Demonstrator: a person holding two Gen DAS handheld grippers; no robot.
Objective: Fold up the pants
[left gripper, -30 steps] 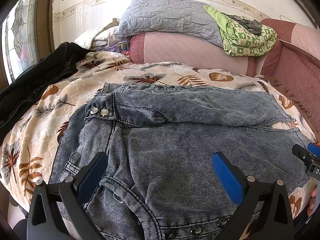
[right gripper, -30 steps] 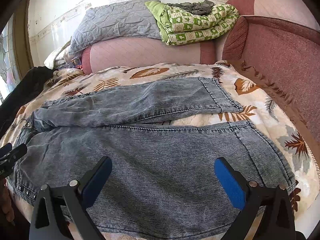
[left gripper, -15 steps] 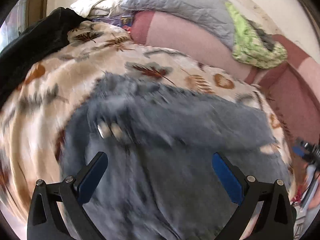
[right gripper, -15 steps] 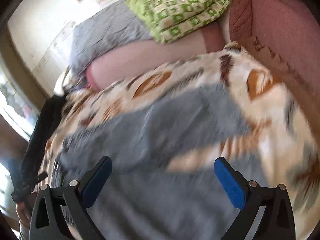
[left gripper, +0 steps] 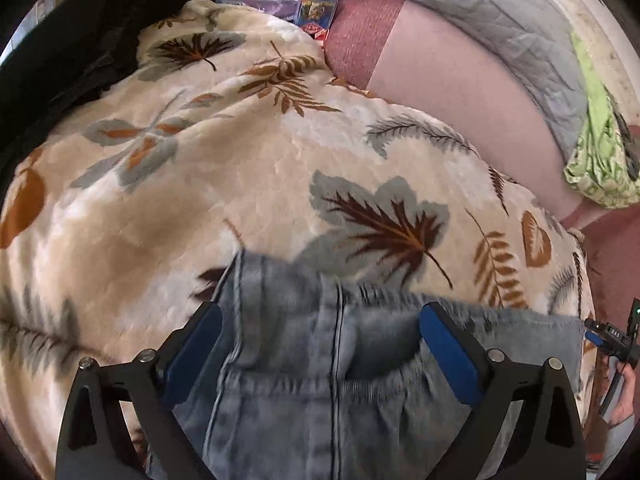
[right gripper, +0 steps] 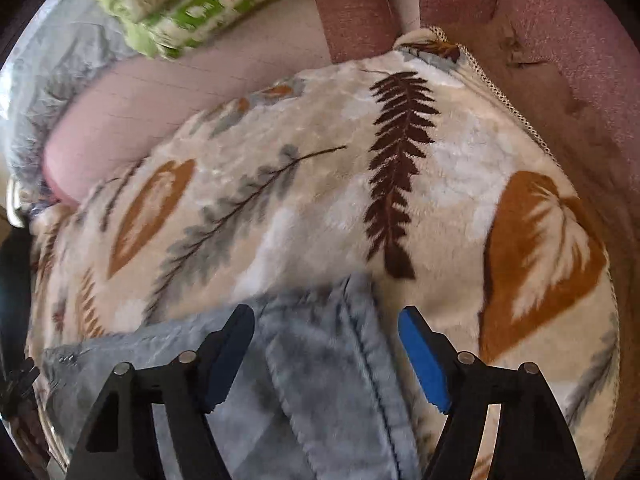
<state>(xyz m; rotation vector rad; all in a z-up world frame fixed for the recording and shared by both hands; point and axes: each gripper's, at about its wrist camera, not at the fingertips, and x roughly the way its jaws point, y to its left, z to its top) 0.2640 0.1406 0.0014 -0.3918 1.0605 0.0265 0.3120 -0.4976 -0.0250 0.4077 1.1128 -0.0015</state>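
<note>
Left gripper (left gripper: pixel 320 344) wide over pants (left gripper: pixel 304 360) waistband; right gripper (right gripper: pixel 326 344), jaws just closing, unclamped, straddles hem. Pinch both far corners evenly.

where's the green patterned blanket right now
In the right wrist view the green patterned blanket sits top left, atop the pink cushion, beyond the leaf-print bedspread.

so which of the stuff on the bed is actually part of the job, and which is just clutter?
Job:
- jeans
- left gripper, open over the waistband
- right gripper, jaws just been closing, hem edge between the fingers, not pinched

Lying about:
- leaf-print blanket
- grey quilt
- green blanket
- black garment
</note>
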